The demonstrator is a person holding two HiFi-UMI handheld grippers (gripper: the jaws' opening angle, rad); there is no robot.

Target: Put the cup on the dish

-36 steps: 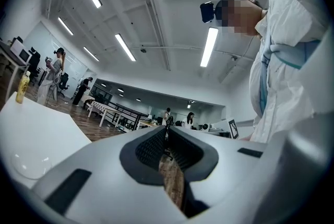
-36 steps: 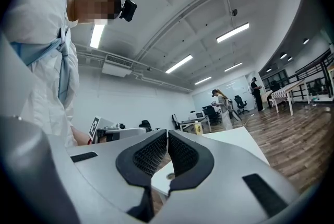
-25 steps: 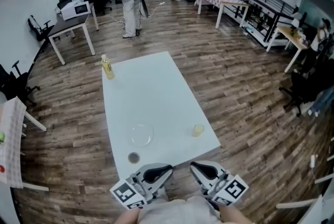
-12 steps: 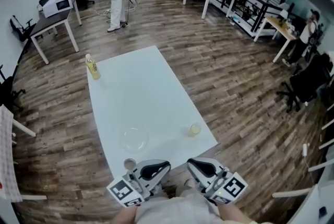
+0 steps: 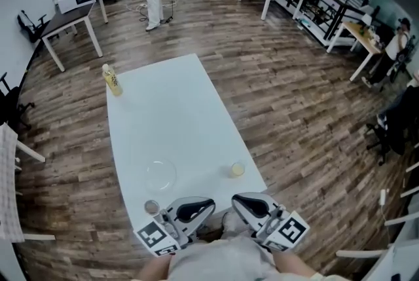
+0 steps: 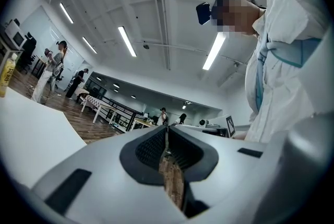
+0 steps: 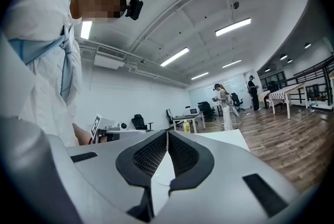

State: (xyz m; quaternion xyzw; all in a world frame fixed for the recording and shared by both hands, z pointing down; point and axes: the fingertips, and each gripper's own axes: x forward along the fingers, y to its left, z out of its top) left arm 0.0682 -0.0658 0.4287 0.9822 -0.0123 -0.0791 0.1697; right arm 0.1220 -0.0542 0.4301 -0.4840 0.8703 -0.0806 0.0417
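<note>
A clear glass dish (image 5: 160, 175) lies on the white table (image 5: 170, 116), near its front left. A small yellowish cup (image 5: 237, 169) stands apart from it, by the table's front right edge. Both grippers hover side by side at the near edge, short of both objects. My left gripper (image 5: 208, 205) is shut with nothing in it, and its pads meet in the left gripper view (image 6: 167, 131). My right gripper (image 5: 237, 198) is likewise shut and empty, its jaws closed in the right gripper view (image 7: 167, 134).
A small round grey cup (image 5: 152, 207) sits at the front left corner, just beside my left gripper. A yellow bottle (image 5: 112, 80) stands at the far left corner. Wooden floor surrounds the table. People, desks and chairs are far behind.
Both grippers have come forward from in front of the table up to its near edge, still shut. The dish and the cups have not shifted on the table.
</note>
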